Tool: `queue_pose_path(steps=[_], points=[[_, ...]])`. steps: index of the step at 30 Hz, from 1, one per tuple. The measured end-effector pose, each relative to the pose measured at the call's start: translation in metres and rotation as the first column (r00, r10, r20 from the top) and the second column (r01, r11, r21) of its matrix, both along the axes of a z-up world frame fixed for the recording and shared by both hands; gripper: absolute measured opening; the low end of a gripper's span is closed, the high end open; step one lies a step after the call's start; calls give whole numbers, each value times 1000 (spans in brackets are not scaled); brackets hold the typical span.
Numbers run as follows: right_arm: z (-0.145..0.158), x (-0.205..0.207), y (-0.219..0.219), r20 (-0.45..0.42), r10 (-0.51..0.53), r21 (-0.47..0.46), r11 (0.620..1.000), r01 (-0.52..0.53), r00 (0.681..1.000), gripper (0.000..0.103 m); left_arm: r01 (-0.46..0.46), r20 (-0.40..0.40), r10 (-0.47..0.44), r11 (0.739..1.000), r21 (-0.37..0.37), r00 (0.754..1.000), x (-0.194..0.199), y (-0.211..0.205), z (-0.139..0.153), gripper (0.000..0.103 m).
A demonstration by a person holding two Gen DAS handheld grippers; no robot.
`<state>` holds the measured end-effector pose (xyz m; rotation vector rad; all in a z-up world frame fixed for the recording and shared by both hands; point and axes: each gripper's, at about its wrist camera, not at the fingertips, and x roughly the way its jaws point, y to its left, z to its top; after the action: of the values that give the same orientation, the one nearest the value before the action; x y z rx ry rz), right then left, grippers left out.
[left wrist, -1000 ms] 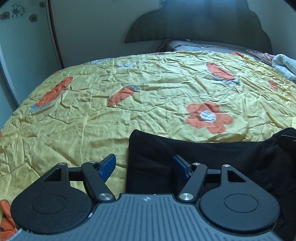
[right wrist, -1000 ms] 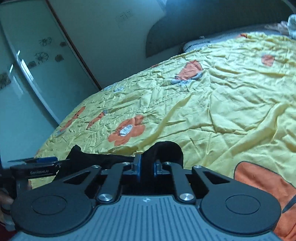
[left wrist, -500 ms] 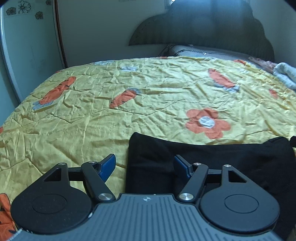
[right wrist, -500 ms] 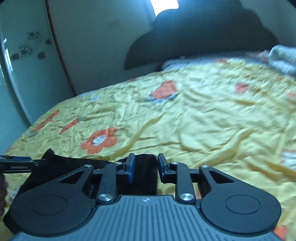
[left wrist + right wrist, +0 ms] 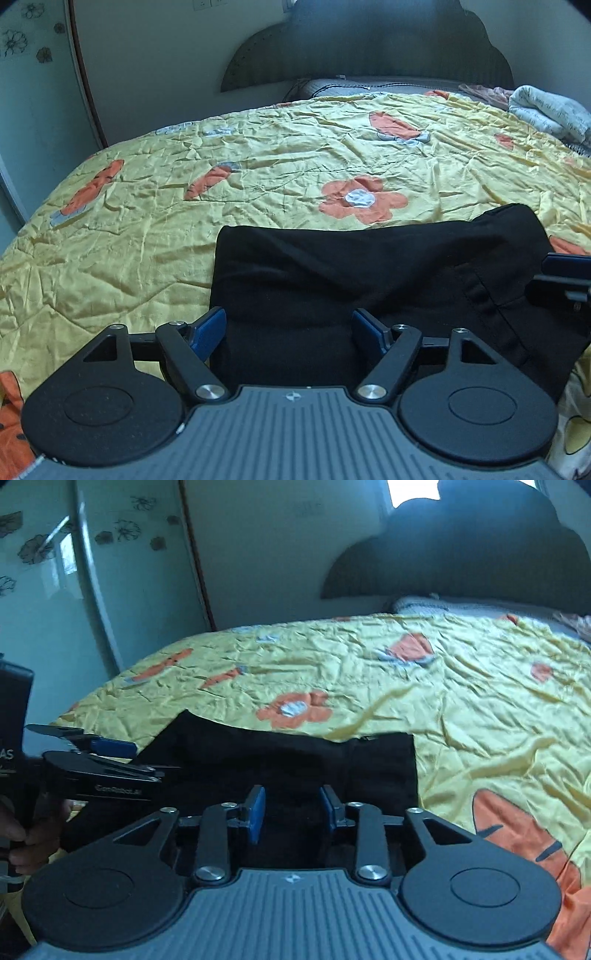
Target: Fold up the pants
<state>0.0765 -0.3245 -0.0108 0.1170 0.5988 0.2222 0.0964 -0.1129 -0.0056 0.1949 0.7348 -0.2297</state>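
Note:
The black pants (image 5: 369,280) lie folded into a flat rectangle on the yellow flowered bedspread (image 5: 184,229). My left gripper (image 5: 290,330) is open and empty, its blue pads wide apart over the pants' near left part. In the right wrist view the pants (image 5: 295,764) lie just ahead of my right gripper (image 5: 291,808), which is open and empty over their near edge. The left gripper (image 5: 107,757) shows from the side at the pants' left end, and the right gripper's tips (image 5: 569,273) show at the right edge of the left wrist view.
A dark headboard (image 5: 369,44) and a grey pillow (image 5: 369,86) stand at the far end of the bed. A white bundled blanket (image 5: 550,110) lies at the far right. A pale wardrobe door (image 5: 92,590) with flower decals stands left of the bed.
My right gripper has opened and let go of the black fabric, which now lies flat. Both grippers have drawn back a little. The left gripper stayed open.

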Motion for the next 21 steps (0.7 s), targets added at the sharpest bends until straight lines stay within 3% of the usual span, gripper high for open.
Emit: queue_pose_path(steps=[1,3,6,11,16,21], points=[[0,-1,2,0,10,-13,1000,-10,1000,49,-1,-9,1,1000,-8,1000,-1,1,-2,81],[-5,-1,6,-20,12,-67,998,-14,1000,60,0,-27,0,1000,-10,1000,-4,0,-8,82],[-15,-1,8,-43,-5,-134,991,-1,999,60,6,-8,-6,1000,2,1000,-11,1,-8,83],[-6,-9,-17,-21,-19,19,1000,19,1000,60,0,-23,-1,1000,-20,1000,-11,10,-2,84],[-9,-2,-42,-47,-63,107,992,68,997,60,27,-43,-29,998,-57,999,-8,27,0,85],[-21,8,-73,-102,-91,231,967,112,991,61,69,-139,-102,973,-222,985,7,62,-3,85]])
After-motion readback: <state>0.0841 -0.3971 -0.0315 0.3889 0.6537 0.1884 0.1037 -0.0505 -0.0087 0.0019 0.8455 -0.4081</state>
